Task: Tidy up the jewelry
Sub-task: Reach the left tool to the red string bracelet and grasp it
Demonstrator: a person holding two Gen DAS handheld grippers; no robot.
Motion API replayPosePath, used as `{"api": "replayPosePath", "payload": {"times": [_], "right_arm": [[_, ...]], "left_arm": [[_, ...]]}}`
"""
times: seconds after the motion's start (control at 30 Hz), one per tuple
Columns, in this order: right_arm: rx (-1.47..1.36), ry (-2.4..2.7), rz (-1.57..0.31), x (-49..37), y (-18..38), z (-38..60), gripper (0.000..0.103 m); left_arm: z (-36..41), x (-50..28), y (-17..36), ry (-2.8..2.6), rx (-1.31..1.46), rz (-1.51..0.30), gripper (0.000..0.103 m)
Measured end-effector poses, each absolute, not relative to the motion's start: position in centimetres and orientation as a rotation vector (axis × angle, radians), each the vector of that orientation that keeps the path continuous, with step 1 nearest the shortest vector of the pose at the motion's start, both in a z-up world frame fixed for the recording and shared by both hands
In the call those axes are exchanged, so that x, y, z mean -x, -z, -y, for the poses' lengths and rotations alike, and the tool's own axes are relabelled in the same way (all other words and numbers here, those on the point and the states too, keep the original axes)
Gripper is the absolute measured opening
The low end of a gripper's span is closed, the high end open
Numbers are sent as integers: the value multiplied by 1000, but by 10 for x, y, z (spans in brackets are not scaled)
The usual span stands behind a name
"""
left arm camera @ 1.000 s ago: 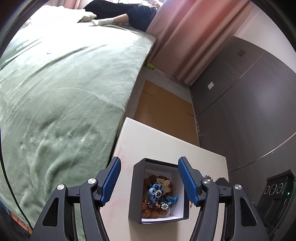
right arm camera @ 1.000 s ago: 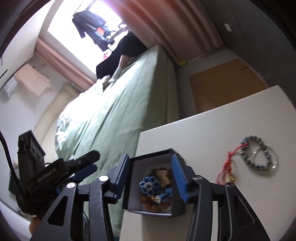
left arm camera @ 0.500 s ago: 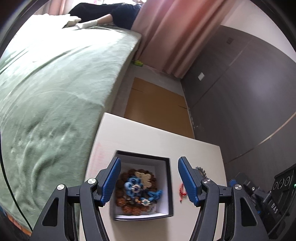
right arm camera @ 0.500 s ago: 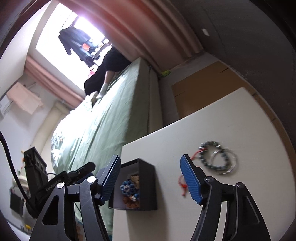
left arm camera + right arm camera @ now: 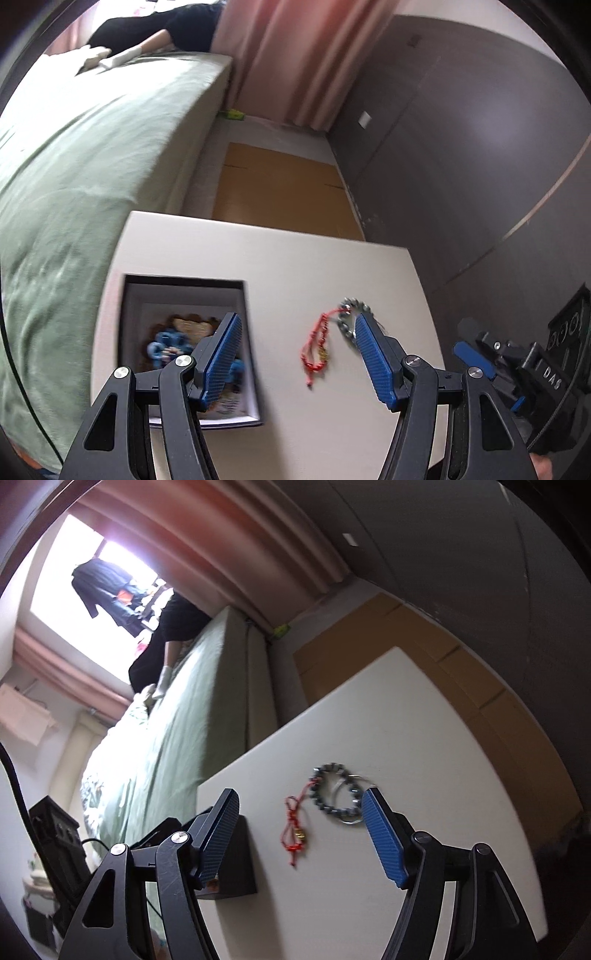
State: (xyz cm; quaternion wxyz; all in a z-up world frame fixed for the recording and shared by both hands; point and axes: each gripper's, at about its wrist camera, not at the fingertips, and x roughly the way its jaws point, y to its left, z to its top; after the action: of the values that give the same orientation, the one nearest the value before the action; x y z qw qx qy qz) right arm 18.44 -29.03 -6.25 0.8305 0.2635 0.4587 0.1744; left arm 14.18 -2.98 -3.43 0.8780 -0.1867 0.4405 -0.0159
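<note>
A black open box (image 5: 125,314) with white lining sits on the left of a cream table (image 5: 280,258); it holds blue flower pieces (image 5: 162,345) and brown beads. A dark bead bracelet (image 5: 332,790) with a red cord tassel (image 5: 293,829) and a metal ring lies on the table to the right of the box (image 5: 236,867). The tassel (image 5: 317,347) also shows in the left wrist view. My left gripper (image 5: 299,354) is open and empty above the tassel. My right gripper (image 5: 301,834) is open and empty, with the bracelet just ahead between its fingers.
A bed with a green blanket (image 5: 74,166) runs along the table's left side. A person in black leans on its far end (image 5: 173,627). Cardboard (image 5: 280,192) lies on the floor beyond the table. Dark cabinet doors (image 5: 461,147) stand on the right.
Both grippers have swung right, away from the box and toward the bracelet. The right gripper has opened wider since a second ago.
</note>
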Motion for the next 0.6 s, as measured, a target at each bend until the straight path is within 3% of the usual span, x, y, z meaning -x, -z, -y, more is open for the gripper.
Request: {"api": "replayPosePath", "payload": {"times": [0.37, 0.47, 0.6], "right_arm": [[-606, -279, -1025, -186, 73, 326, 70], [-618, -271, -1037, -187, 76, 332, 70], [-631, -260, -1040, -187, 76, 339, 69]], "left_arm": [[80, -155, 61, 63, 223, -977, 55], [90, -160, 70, 71, 191, -996, 45], [105, -171, 86, 68, 133, -1031, 44]]}}
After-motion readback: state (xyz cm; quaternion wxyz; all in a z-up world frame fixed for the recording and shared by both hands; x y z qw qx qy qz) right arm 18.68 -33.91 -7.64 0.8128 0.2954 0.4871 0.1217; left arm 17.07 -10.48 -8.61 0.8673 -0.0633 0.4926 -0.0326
